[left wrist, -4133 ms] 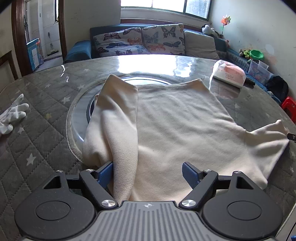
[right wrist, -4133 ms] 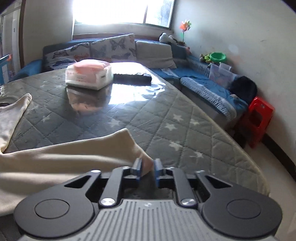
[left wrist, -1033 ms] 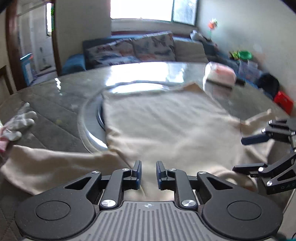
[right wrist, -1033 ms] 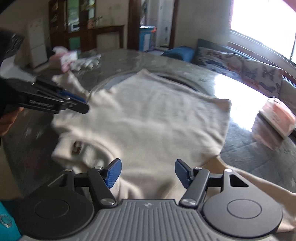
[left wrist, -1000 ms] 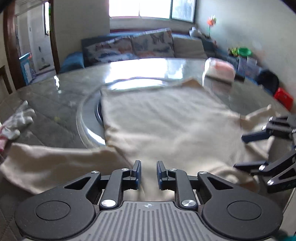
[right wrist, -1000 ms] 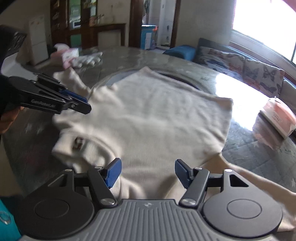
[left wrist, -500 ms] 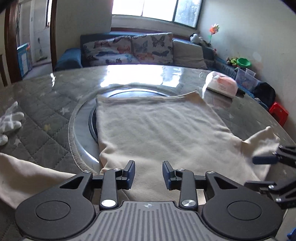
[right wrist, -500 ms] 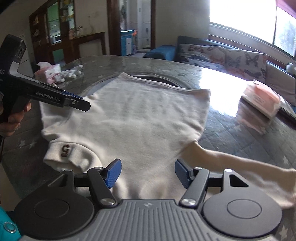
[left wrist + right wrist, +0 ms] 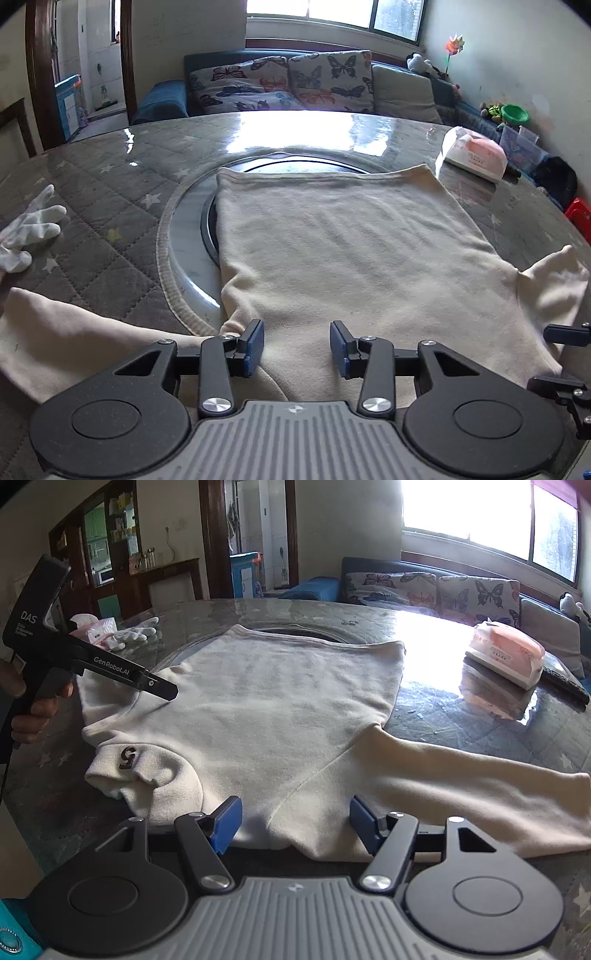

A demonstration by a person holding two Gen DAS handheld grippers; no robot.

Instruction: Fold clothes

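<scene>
Left tool (image 9: 297, 345) open partway, holding nothing, just over near edge of cream sweater (image 9: 351, 251). Right tool (image 9: 295, 825) open wide, empty, at sweater's shoulder edge. Sweater lies flat on round table (image 9: 110, 192) w/ both sleeves spread out to the sides, hem over the turntable (image 9: 184, 254). White glove (image 9: 31, 229) left, tissue pack (image 9: 474, 153) far right

Left of the left gripper's fingers (image 9: 253, 347), the sweater (image 9: 351, 258) sleeve ran off the frame edge. The right gripper (image 9: 565, 358) was cut off at the right edge. The gripper body hid the sweater's near hem.
</scene>
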